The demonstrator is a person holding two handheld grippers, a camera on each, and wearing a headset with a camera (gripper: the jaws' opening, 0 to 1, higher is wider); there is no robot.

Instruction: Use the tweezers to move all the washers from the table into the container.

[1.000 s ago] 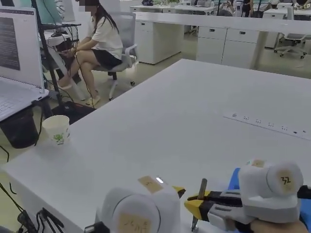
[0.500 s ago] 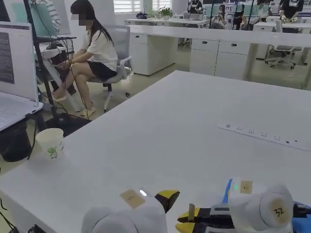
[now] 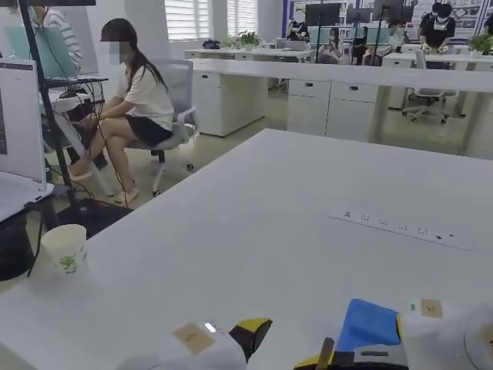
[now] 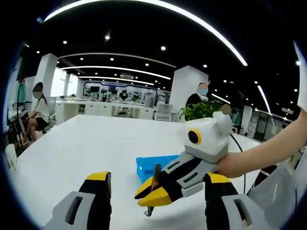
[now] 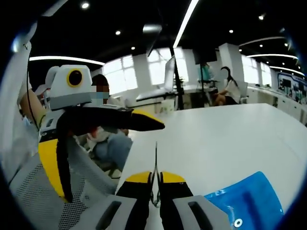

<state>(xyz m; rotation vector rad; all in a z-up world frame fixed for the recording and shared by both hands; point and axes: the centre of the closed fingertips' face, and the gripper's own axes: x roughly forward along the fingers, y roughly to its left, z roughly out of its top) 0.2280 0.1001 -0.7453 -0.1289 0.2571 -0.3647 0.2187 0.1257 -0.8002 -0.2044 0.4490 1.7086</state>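
My right gripper (image 5: 155,176) is shut on the thin metal tweezers (image 5: 156,155), which stick out forward past its jaws. In the left gripper view the tweezers (image 4: 150,210) hang point down from the right gripper (image 4: 165,189), just in front of the blue container (image 4: 148,165). My left gripper (image 4: 159,176) stands wide open with nothing of its own between the jaws. The blue container (image 5: 247,199) lies at the lower right with one small washer (image 5: 237,222) in it. In the head view both grippers sit at the bottom edge, the left gripper (image 3: 246,339) and the right gripper (image 3: 339,361), by the blue container (image 3: 370,324).
The white table (image 3: 262,231) stretches far ahead. A paper cup (image 3: 65,248) stands near its left edge and a white power strip (image 3: 400,228) lies at the right. A person sits on a chair (image 3: 173,116) beyond the table, beside a laptop stand.
The head camera has tilted up, so both grippers sit lower in the picture and more of the blue container shows. The right gripper still holds the tweezers.
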